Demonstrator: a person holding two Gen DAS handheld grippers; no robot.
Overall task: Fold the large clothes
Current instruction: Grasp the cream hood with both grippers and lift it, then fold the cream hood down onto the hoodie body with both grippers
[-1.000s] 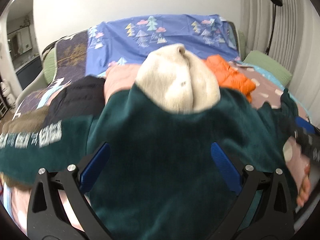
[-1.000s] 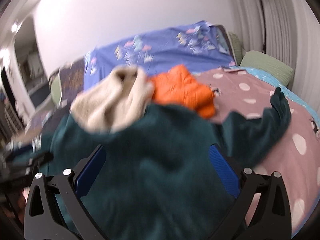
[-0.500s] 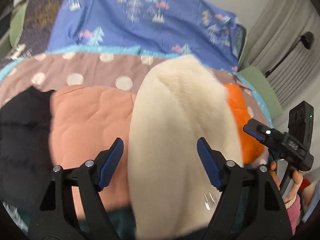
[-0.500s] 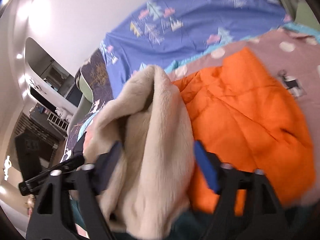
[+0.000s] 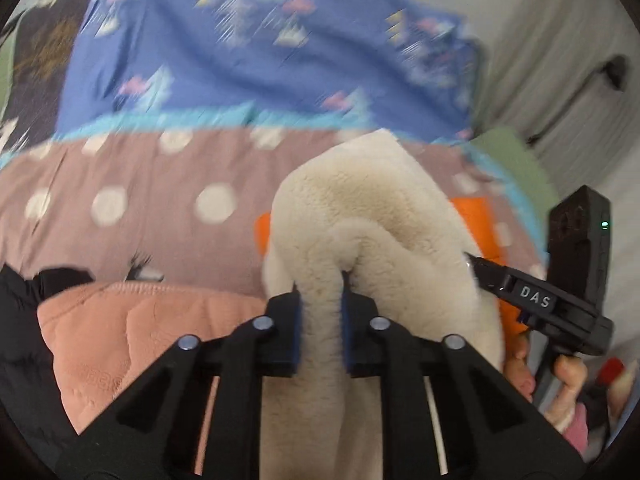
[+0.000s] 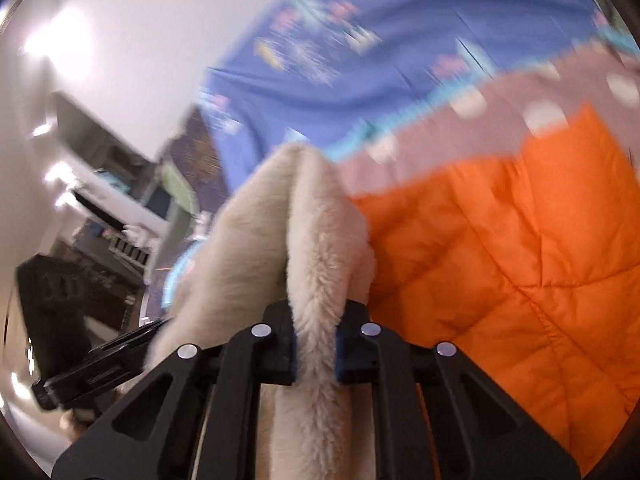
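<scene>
Both claws are clamped on the cream fleece garment [image 5: 372, 216] — the left claw [image 5: 320, 304] pinches one fold, the right claw [image 6: 315, 320] another ridge of it. It bunches up over the bed [image 5: 132, 168], beside the orange puffer jacket [image 6: 520, 240] and the pink quilted garment [image 5: 132, 320].

cream fleece [image 5: 384, 216], orange jacket [image 6: 520, 240] (quilted), brown bedspread [image 5: 152, 168] w/ white dots.

Each wrist camera sits directly behind its own gripper and looks forward and downward along the fingers, at close range. Both views share the cream fleece garment [image 5: 380, 216] [image 6: 280, 224], the orange quilted jacket [image 5: 478, 216] [image 6: 520, 248] and the bed [image 5: 132, 200] [image 6: 500, 92].
</scene>
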